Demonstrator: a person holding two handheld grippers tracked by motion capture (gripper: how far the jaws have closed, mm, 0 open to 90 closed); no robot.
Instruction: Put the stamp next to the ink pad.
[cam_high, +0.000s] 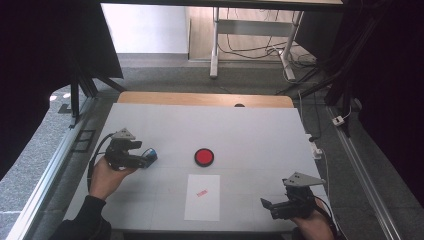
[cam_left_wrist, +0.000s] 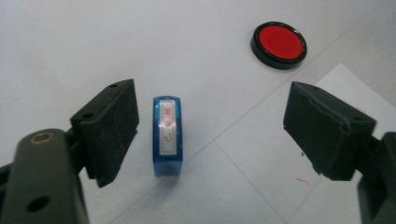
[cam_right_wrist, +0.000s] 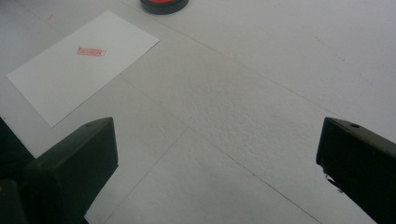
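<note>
Blue stamp (cam_left_wrist: 166, 136) with red-lettered white label stands on the table (cam_left_wrist: 93, 42) between wide-open left gripper (cam_left_wrist: 210, 135) jaws, untouched; right gripper (cam_right_wrist: 217, 154) gapes empty

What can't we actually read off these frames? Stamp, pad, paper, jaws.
- Blue stamp: label characters too blurred to read in the left gripper view; its foot on the table is hidden by its own body; a small speck in the high view.
- Red imprint on the paper: text too small to read.
- Red ink pad: cut off by the top edge in the right gripper view.
- Right gripper: jaw gap too small and dark in the high view.
</note>
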